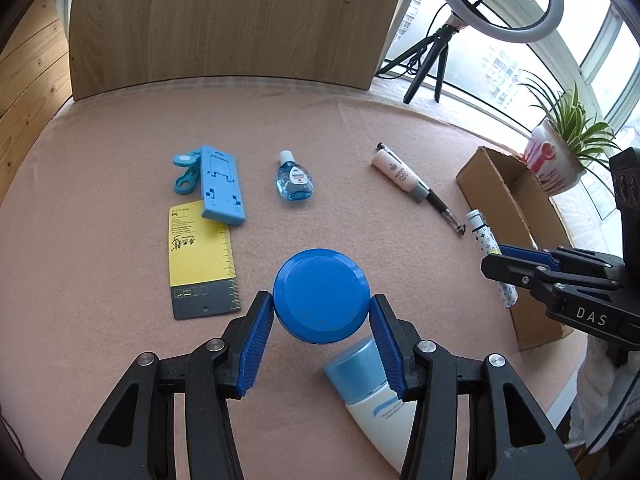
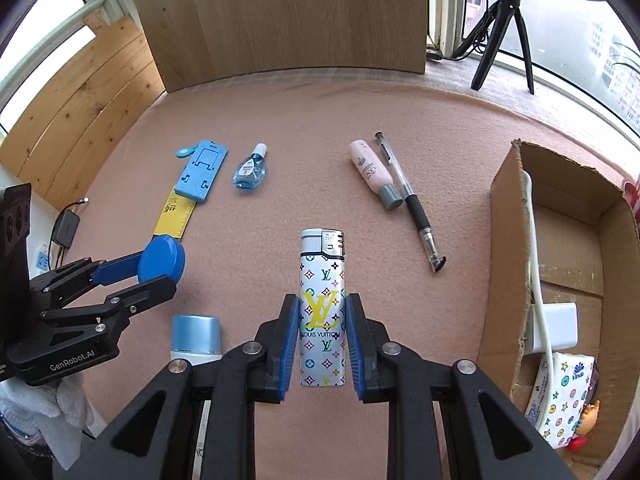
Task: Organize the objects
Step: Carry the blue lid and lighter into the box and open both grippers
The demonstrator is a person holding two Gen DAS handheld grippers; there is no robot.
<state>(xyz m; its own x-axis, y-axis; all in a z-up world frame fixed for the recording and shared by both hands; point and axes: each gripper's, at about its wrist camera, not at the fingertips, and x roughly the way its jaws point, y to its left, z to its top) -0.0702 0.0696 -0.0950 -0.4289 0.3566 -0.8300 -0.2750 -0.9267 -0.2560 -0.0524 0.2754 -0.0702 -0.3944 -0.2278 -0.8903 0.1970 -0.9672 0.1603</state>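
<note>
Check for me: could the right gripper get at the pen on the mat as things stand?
Probably not yet. The right gripper is shut on the lighter, so its jaws are occupied. The pen lies uncovered beside the pink tube, which may crowd a grasp.

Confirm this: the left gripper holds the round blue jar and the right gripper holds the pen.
Wrong on the pen. The right gripper holds the patterned lighter, as the right wrist view shows; the pen lies on the table. The left gripper does hold the round blue jar.

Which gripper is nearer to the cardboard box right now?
Right. The right gripper, shut on the lighter, sits just beside the cardboard box. The left gripper, clamped on the blue round lid, is farther across the table.
</note>
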